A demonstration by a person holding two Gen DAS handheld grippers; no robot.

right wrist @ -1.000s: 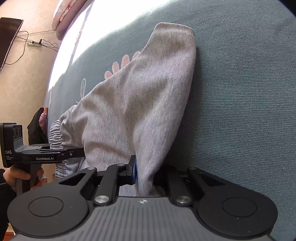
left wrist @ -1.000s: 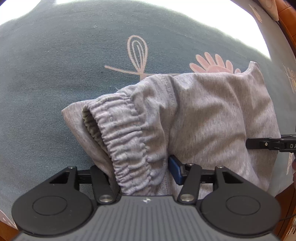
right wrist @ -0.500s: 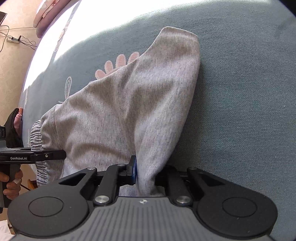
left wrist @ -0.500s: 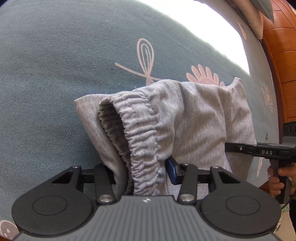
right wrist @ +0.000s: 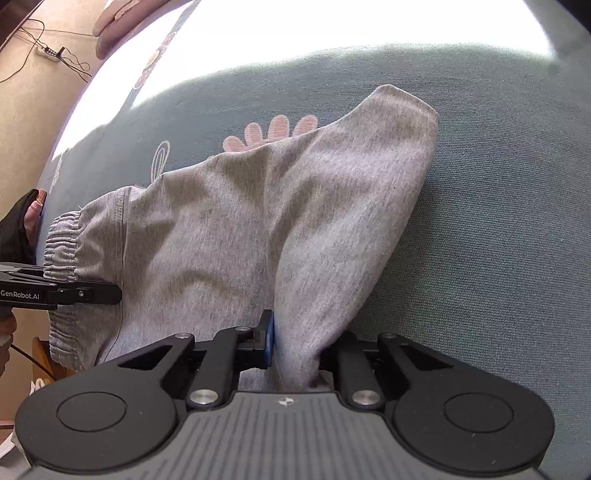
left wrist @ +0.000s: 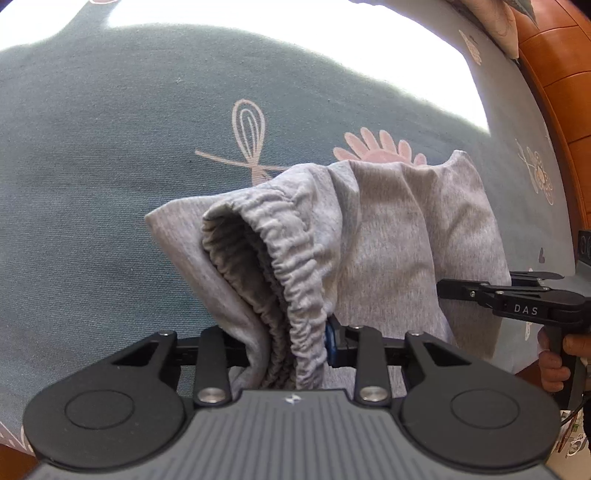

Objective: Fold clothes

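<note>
Left gripper [left wrist: 286, 347] is clamped on the elastic waistband [left wrist: 295, 266] of the grey garment [right wrist: 258, 229]. Right gripper [right wrist: 295, 347] pinches its opposite end. Garment hangs over the teal cover [left wrist: 92, 184].

Both wrist views closely share grey garment [left wrist: 406, 236].

We see the shorts [left wrist: 399, 236] hanging between the 2 grippers, above the bed cover [left wrist: 110, 184]. The left gripper [left wrist: 288, 343] pinches the waistband [left wrist: 295, 266] end; the right gripper [right wrist: 295, 350] pinches the opposite end. A pillow [right wrist: 114, 14] lies at the cover's far edge, a headboard [left wrist: 561, 74] beside it.
</note>
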